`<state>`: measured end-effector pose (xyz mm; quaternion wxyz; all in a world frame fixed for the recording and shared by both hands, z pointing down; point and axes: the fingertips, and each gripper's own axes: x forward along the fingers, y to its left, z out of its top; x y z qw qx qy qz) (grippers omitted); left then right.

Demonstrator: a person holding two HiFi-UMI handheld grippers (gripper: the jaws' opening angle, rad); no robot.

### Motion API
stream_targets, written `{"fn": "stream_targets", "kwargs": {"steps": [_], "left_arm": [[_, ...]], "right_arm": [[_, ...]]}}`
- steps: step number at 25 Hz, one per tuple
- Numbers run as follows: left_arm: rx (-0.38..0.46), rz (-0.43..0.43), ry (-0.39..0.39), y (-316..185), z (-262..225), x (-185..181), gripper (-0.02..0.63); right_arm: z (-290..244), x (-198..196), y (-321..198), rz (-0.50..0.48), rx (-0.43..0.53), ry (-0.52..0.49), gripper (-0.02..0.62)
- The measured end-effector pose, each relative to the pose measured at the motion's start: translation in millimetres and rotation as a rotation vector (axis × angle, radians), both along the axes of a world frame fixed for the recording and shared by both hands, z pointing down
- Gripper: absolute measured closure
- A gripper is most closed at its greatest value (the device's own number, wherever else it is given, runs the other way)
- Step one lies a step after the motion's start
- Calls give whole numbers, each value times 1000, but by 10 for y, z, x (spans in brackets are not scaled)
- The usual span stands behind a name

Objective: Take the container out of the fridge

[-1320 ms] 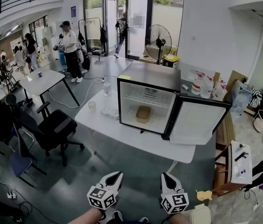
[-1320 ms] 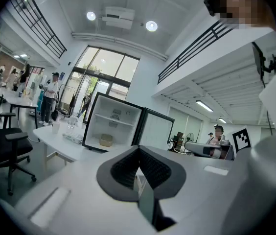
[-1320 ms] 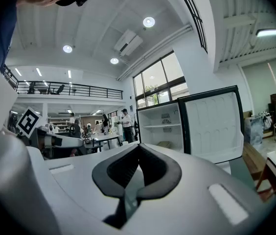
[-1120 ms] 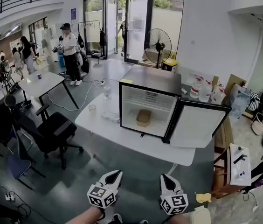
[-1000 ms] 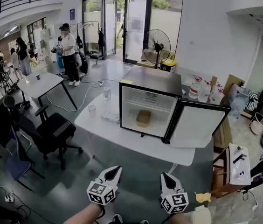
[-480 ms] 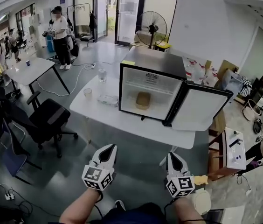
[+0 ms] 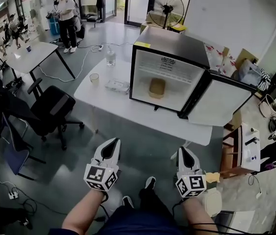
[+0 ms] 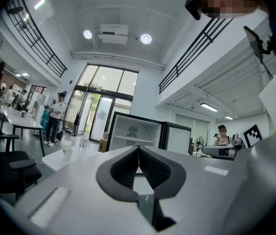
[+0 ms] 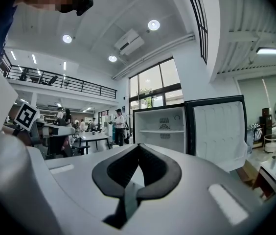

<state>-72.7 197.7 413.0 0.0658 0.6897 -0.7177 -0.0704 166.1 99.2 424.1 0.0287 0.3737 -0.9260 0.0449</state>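
Forearms [image 7: 81, 213] run off the head view's bottom edge, the label [image 7: 169, 61] on the back wall of the fridge [image 7: 172, 39] is too small to read, and the left gripper [image 8: 138, 149] and right gripper [image 9: 138, 146] each block the fridge's lower half in their own views, hiding the container [image 7: 157, 88] there.

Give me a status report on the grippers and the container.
Left gripper, right gripper shut, empty, short of the table. Container inside fridge, door open. Nothing blocking it.

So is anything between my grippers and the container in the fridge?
Nothing visible. The fridge door stands open at the right, the container sits alone inside, and only floor separates the left gripper and right gripper from the table.
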Motion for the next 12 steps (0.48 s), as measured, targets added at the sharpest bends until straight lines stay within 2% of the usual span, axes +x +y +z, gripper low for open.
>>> {"fn": "stream_targets", "kwargs": {"steps": [7, 12], "left_arm": [[-38, -21, -35, -485, 38, -18, 604], [-62, -26, -43, -953, 40, 106, 604]], "right_arm": [[115, -247, -587, -37, -24, -32, 589], [133, -348, -1028, -81, -40, -46, 588]]}}
